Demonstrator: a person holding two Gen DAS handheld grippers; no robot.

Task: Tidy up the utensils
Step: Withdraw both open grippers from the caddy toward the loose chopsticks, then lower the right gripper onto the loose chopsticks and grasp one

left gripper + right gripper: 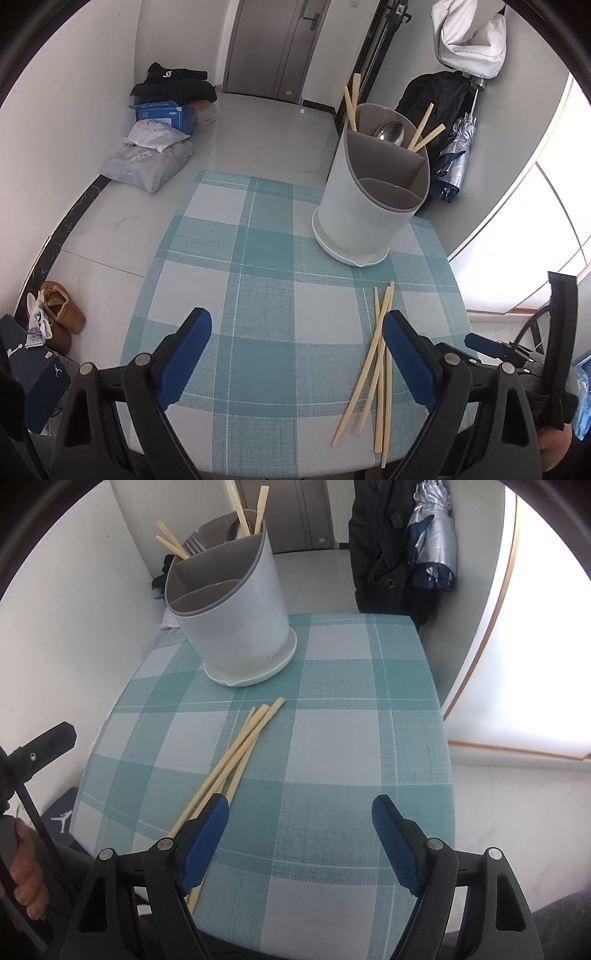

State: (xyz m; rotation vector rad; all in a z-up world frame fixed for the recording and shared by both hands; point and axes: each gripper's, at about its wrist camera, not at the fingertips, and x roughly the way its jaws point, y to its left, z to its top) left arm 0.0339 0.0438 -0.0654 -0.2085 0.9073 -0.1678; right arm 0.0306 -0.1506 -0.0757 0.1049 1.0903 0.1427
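Several pale wooden chopsticks [376, 365] lie loose in a bundle on the teal checked tablecloth [258, 295]; they also show in the right wrist view [236, 753]. A white divided utensil holder [373, 195] stands at the far side, holding several chopsticks and a metal spoon [388, 131]; it also shows in the right wrist view [232, 605]. My left gripper [297, 343] is open and empty above the cloth, the bundle by its right finger. My right gripper [299, 830] is open and empty, the bundle by its left finger.
The small table drops off on all sides. On the floor lie grey parcels [147, 162], a blue box [162, 114] and brown shoes [59, 314]. A dark coat [380, 542] and a folded umbrella [432, 535] hang beyond the table.
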